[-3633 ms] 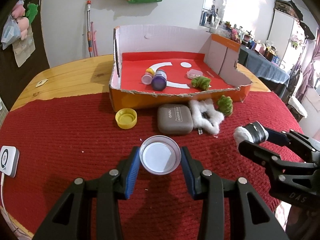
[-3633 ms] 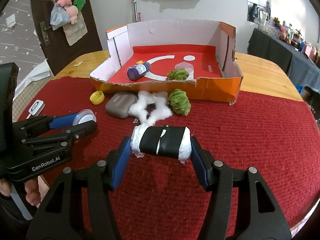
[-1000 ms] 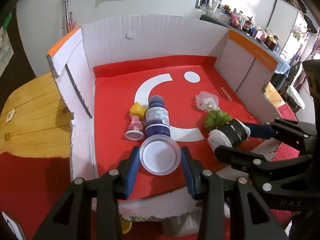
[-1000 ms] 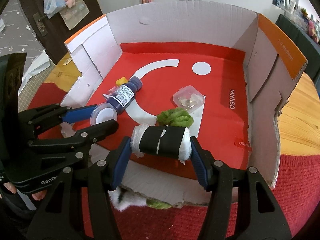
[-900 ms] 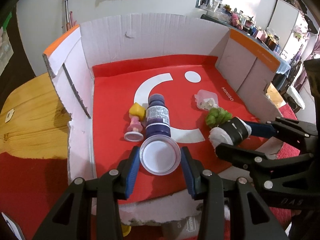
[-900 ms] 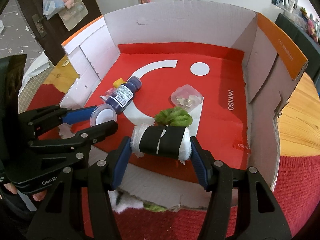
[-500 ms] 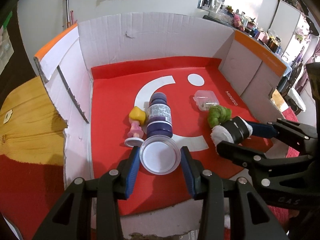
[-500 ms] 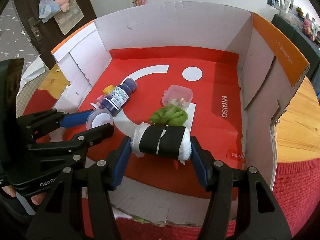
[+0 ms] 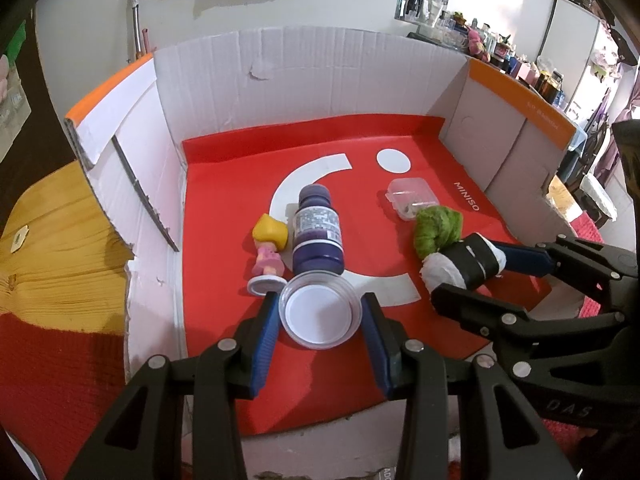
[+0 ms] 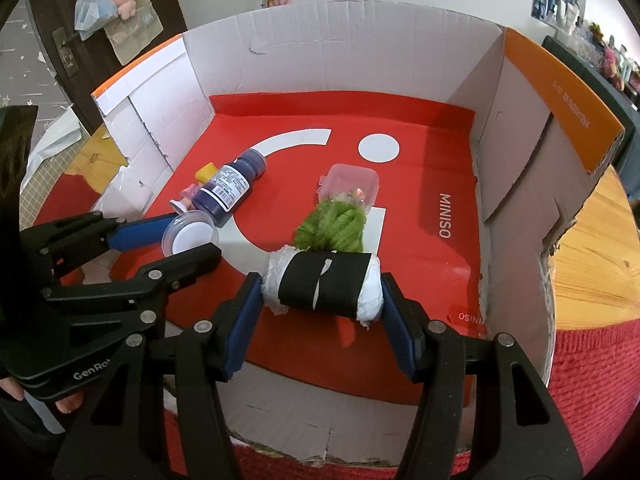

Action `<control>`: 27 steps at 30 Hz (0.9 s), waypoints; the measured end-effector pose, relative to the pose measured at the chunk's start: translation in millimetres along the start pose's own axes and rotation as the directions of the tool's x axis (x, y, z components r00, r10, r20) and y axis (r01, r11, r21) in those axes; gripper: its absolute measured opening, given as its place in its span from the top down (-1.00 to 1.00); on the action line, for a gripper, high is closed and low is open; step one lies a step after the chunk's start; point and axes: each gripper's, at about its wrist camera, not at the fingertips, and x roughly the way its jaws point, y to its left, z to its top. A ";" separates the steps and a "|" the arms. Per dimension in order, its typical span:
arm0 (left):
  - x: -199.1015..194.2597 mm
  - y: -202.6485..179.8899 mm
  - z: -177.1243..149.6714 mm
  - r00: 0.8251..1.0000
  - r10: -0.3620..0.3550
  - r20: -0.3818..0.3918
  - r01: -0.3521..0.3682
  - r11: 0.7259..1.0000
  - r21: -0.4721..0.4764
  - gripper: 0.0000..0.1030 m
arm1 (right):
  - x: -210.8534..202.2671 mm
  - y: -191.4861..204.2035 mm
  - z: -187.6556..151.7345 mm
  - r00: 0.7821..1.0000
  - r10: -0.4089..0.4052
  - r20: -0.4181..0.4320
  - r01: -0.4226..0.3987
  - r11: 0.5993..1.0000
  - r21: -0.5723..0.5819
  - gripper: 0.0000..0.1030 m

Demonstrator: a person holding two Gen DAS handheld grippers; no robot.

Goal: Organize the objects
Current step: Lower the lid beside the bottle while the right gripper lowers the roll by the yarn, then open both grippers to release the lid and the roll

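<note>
Left gripper (image 9: 320, 316) clamped on lid (image 9: 318, 312), right gripper (image 10: 322, 290) clamped on roll (image 10: 322, 286), both over box (image 10: 340, 48) near bottle (image 9: 318, 236).

A small round clear-rimmed lid with a white centre (image 9: 319, 315) is clamped between the left gripper's (image 9: 320, 320) blue pads, above the near-left part of the cardboard box's (image 9: 280, 80) red floor. A white roll wrapped in a black band (image 10: 323, 285) lies crosswise between the right gripper's (image 10: 322, 300) pads, above the box's near edge. On the box floor lie a purple bottle (image 9: 317, 236) on its side, a yellow-haired pink figurine (image 9: 269, 254) against its left, a clear plastic case (image 9: 412, 197) and a green yarn ball (image 9: 437, 229) touching that case.
</note>
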 end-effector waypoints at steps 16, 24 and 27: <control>-0.7 0.0 -0.3 1.000 0.003 0.005 -0.003 1.000 -0.003 0.16 | -0.1 -1.8 0.0 1.000 0.013 0.004 -0.013 1.000 0.005 -0.12; -1.8 0.5 -0.2 1.000 0.007 0.006 -0.007 1.000 -0.006 0.12 | -4.5 -4.6 -0.5 1.000 0.023 0.011 -0.023 1.000 0.016 -0.14; -3.4 -0.2 -0.3 1.000 0.010 0.010 -0.010 1.000 -0.001 0.06 | -5.4 -3.7 -0.5 1.000 0.024 0.013 -0.024 1.000 0.012 -0.18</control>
